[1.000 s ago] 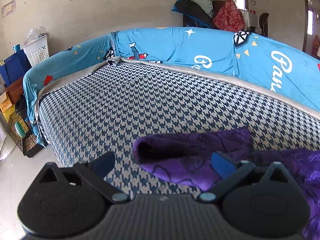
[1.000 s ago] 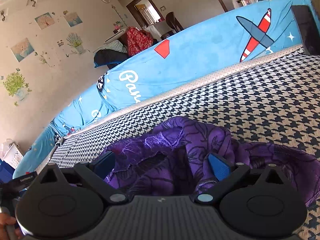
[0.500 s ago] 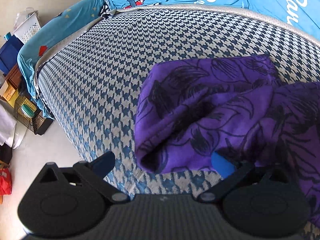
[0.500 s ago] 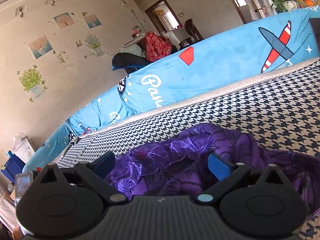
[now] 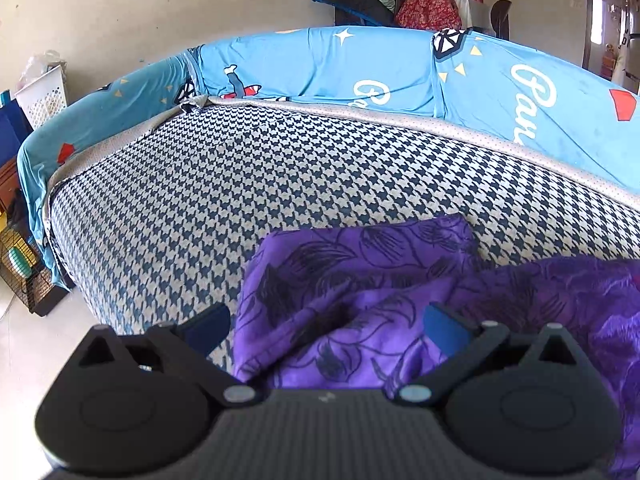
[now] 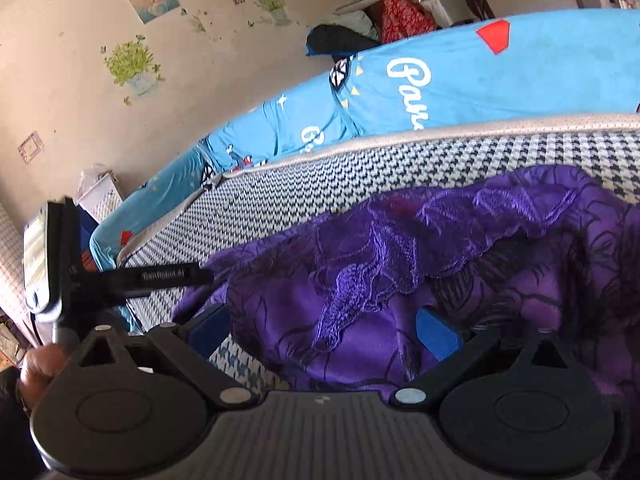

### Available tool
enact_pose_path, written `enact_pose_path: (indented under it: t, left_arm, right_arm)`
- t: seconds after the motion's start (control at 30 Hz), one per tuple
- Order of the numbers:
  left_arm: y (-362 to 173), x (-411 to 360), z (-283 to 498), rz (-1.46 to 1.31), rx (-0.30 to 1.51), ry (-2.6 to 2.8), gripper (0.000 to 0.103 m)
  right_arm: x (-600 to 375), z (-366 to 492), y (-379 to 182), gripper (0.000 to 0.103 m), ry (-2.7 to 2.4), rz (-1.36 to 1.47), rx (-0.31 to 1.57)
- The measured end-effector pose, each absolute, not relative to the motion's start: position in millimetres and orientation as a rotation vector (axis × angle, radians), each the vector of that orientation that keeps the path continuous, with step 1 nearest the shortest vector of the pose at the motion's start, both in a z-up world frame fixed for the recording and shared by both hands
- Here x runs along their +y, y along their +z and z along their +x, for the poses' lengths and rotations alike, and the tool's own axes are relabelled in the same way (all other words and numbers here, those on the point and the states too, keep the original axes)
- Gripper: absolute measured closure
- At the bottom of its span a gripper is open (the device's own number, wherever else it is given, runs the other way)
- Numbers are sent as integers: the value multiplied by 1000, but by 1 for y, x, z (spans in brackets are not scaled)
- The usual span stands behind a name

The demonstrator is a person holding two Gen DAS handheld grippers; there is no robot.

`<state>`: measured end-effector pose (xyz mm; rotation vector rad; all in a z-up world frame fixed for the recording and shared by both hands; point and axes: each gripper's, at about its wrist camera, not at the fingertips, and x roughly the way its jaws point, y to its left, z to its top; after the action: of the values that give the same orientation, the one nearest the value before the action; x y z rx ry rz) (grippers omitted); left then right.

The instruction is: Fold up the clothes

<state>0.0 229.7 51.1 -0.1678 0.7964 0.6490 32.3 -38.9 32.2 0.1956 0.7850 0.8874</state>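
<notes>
A purple garment (image 5: 360,264) with a dark leaf print lies crumpled on the houndstooth mattress (image 5: 240,184), near its front edge. My left gripper (image 5: 326,326) is open, and the garment's left folded corner lies between its blue fingertips. In the right wrist view the same garment (image 6: 440,248) shows a lace trim. My right gripper (image 6: 322,330) is open low over it, with cloth bunched between the fingers. The left gripper (image 6: 202,277) shows from the side at the garment's left edge, with a hand (image 6: 40,364) under it.
A blue printed blanket (image 5: 320,68) covers the raised back and left side of the bed. A white basket (image 5: 42,96) and a wire cage (image 5: 20,272) stand on the floor at the left. Piled clothes (image 5: 400,4) sit behind the bed.
The left gripper tipped down over the garment, then came back level and closer to its corner. The right gripper rolled and moved in over the lace part; the left gripper now shows in its view.
</notes>
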Motion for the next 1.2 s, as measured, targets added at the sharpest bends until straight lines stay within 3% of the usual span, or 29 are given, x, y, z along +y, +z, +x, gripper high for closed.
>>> enact_pose_path:
  t: [0.73,1.2]
  left_arm:
    - [-2,259,127,-159,1039,495,0]
    - [-28,251,152,-163,1106,455,0]
  right_arm:
    - [-31,38,8,3,860,168,885]
    - [-28,37,10,0,860,159,883]
